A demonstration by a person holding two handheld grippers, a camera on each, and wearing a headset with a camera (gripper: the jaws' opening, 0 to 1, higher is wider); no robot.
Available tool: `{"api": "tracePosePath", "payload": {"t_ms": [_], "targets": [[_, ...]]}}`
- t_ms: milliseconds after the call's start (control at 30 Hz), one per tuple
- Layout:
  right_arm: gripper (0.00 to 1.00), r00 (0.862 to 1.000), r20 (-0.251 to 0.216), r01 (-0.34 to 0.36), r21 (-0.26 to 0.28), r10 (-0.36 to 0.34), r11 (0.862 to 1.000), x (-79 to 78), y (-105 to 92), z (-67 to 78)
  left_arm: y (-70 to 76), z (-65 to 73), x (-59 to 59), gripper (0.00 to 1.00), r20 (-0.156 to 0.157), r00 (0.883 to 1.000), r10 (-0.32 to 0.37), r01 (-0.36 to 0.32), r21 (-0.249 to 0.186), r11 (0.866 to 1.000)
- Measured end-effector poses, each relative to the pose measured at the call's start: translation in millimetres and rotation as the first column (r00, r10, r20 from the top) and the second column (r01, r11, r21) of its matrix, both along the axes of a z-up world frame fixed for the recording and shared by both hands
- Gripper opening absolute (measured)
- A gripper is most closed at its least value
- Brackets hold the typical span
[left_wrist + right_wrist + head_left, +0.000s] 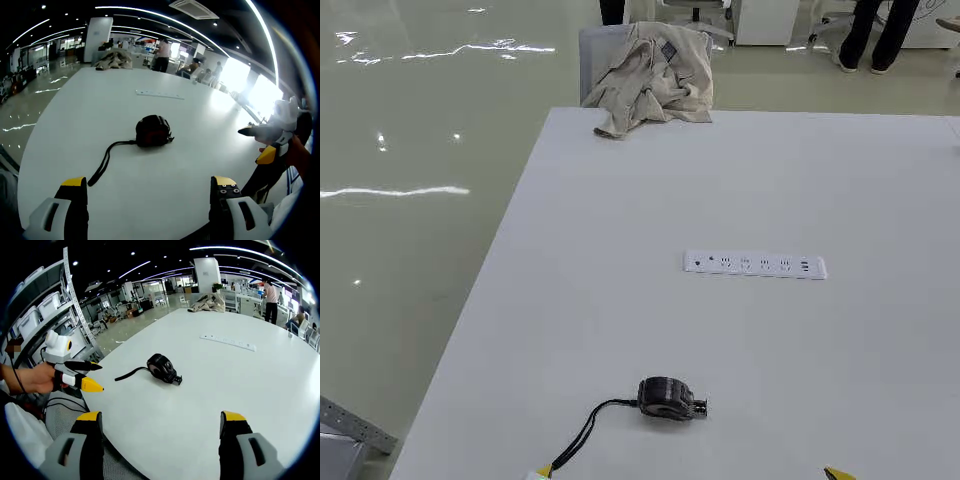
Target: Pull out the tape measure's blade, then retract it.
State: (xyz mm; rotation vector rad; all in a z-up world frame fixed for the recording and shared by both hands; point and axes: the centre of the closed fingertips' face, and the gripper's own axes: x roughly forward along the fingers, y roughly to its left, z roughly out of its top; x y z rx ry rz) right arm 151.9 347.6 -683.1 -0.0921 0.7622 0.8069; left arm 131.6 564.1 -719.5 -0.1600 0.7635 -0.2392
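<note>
Tape measure (667, 398) lies on the white table (720, 180), ahead of the left tool (148, 182) and right tool (161, 416), both spread wide, empty.

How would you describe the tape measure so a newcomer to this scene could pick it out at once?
Start from the large white table; a white power strip lies flat near its middle. Nearer the person's edge sits the tape measure. It is the one dark, rounded object on the tabletop, with a black strap trailing from it.
</note>
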Motion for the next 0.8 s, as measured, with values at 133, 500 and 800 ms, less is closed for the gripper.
{"api": "tracePosePath", "payload": {"t_ms": [133, 500, 800], "targets": [[1.00, 1.000, -0.004, 0.005, -0.009, -0.005, 1.000, -6.9, -3.9, 3.4, 4.2, 4.5, -6.4, 1.00, 0.000, 1.000, 0.006, -0.006, 0.003, 1.000], [1.00, 1.000, -0.005, 0.000, -0.022, 0.000, 1.000, -12.7, -9.2, 7.4, 8.7, 11.7, -10.0, 1.00, 0.003, 1.000, 0.004, -0.004, 0.002, 1.000], [1.00, 1.000, -0.013, -0.008, -0.031, 0.008, 0.999, -15.1, -10.9, 8.0, 6.9, 9.5, -13.0, 1.00, -0.014, 1.000, -0.008, 0.009, 0.008, 1.000]]}}
